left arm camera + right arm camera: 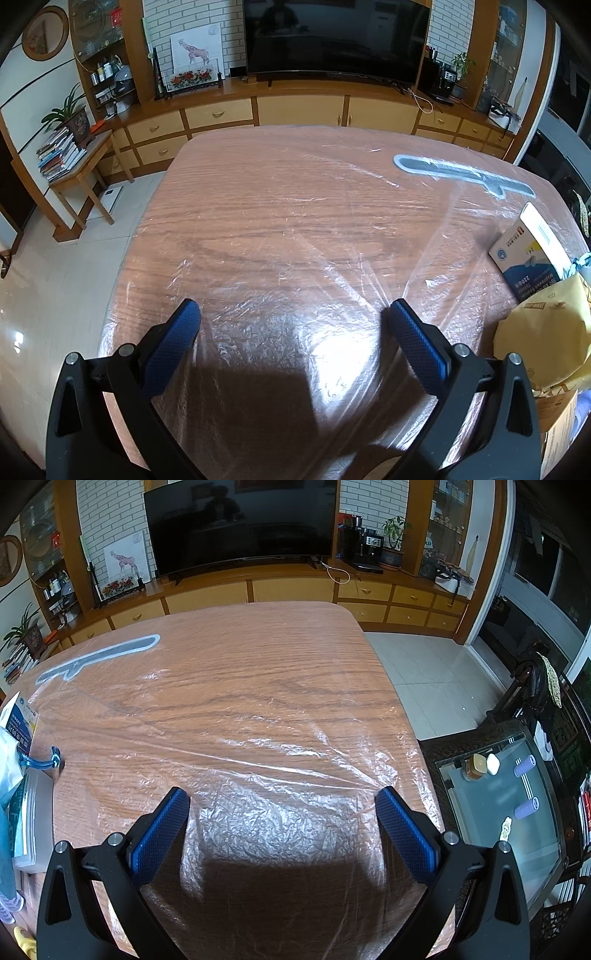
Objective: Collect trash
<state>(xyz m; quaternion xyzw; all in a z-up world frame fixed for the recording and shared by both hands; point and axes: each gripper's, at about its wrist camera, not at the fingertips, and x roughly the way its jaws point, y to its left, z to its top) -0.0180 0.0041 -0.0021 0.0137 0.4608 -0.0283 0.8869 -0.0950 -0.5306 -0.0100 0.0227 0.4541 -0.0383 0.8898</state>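
Observation:
A wooden table [258, 206] lies under a thin, crinkled clear plastic sheet [288, 325]; the sheet also shows in the right wrist view [280, 812]. A pile of items sits between the two views: a blue and white box [532, 258], a yellow paper bag [546, 339], and in the right wrist view the box [18, 720], a white plastic bag [7, 760] and a clear container [35, 819]. My left gripper [293, 317] is open and empty above the sheet. My right gripper [282, 801] is open and empty above the sheet.
A grey strip [461, 175] lies under the sheet at the far side, also in the right wrist view [99, 657]. A TV cabinet [295, 107] stands behind the table. A glass side table [506, 797] with small items stands to the right. A small table with books [62, 155] stands left.

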